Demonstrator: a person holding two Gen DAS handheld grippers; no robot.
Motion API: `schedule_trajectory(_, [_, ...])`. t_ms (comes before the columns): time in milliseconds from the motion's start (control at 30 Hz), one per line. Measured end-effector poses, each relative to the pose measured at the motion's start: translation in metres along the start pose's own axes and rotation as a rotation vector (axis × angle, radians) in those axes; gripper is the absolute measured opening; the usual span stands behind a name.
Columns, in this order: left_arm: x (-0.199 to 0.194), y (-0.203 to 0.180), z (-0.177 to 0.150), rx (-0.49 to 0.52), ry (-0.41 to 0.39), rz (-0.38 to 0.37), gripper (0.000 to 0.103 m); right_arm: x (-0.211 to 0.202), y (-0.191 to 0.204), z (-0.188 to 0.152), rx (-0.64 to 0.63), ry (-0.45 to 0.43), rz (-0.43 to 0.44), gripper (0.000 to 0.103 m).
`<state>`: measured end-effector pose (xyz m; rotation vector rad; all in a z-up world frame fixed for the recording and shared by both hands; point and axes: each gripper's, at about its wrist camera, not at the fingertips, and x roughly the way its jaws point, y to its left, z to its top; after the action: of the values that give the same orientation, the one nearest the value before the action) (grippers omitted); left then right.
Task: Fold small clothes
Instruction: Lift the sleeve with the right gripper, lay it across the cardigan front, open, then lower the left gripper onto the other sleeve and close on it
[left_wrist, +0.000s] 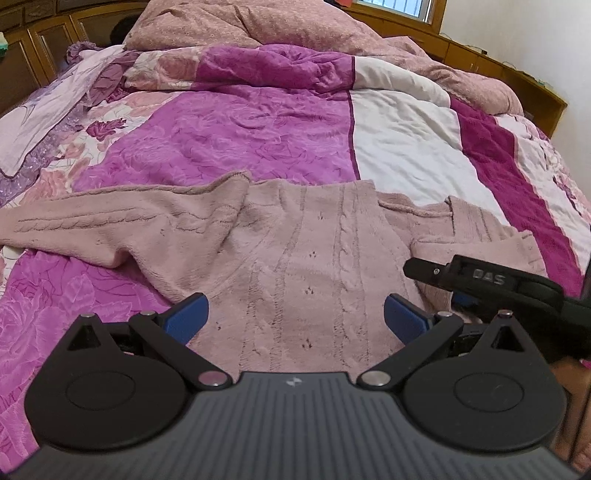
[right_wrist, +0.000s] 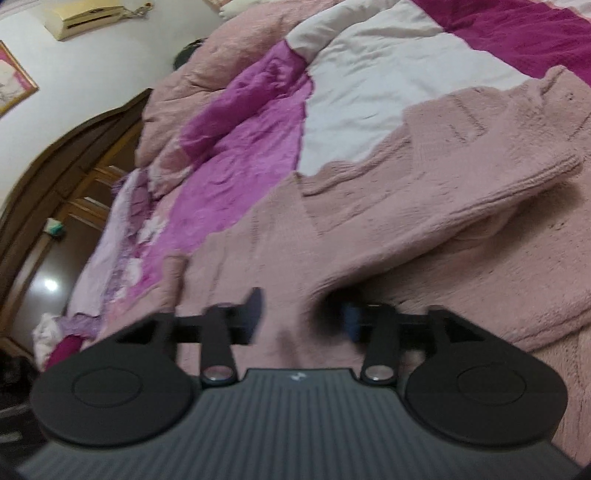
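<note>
A pale pink cable-knit sweater (left_wrist: 295, 251) lies flat on the bed, one sleeve (left_wrist: 92, 221) stretched out to the left. My left gripper (left_wrist: 295, 317) hovers over the sweater's body, open, its blue pads (left_wrist: 188, 314) wide apart with only flat knit under them. From the right edge of the left wrist view my right gripper (left_wrist: 436, 284) reaches in over the folded-in right sleeve (left_wrist: 480, 229). In the blurred right wrist view, the right gripper (right_wrist: 303, 314) is open low over the sweater (right_wrist: 406, 229). A raised fold lies beside its right finger, and nothing is pinched.
The bed is covered with a magenta, white and floral quilt (left_wrist: 240, 136), and a bunched pink duvet (left_wrist: 258, 26) lies at the far end. Wooden cabinets (left_wrist: 33, 55) stand behind on the left, with a wooden ledge (left_wrist: 509, 70) under the window on the right.
</note>
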<state>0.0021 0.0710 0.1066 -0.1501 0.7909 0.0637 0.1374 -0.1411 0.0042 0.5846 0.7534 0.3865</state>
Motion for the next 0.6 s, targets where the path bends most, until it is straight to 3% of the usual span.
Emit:
schedule_trajectory(33, [0.000, 0.000, 0.001, -0.002, 0.000, -0.004, 0.103, -0.004, 0.003, 0.000, -0.003, 0.004, 0.010, 0.065])
schedule_trajectory(133, [-0.002, -0.006, 0.003, 0.013, -0.010, -0.015, 0.103, -0.023, 0.010, -0.002, -0.036, 0.019, 0.010, 0.069])
schedule_trajectory(333, [-0.003, -0.026, 0.007, 0.081, -0.024, -0.018, 0.103, -0.066, 0.002, -0.006, -0.102, 0.035, -0.051, 0.069])
schedule_trajectory(500, [0.003, -0.049, 0.008, 0.117, -0.025, -0.099, 0.103, -0.106, -0.020, 0.008, -0.087, -0.061, -0.128, 0.069])
schedule_trajectory(600, [0.016, -0.062, 0.007, 0.091, 0.013, -0.171, 0.103, -0.122, -0.041, 0.021, -0.038, -0.128, -0.176, 0.069])
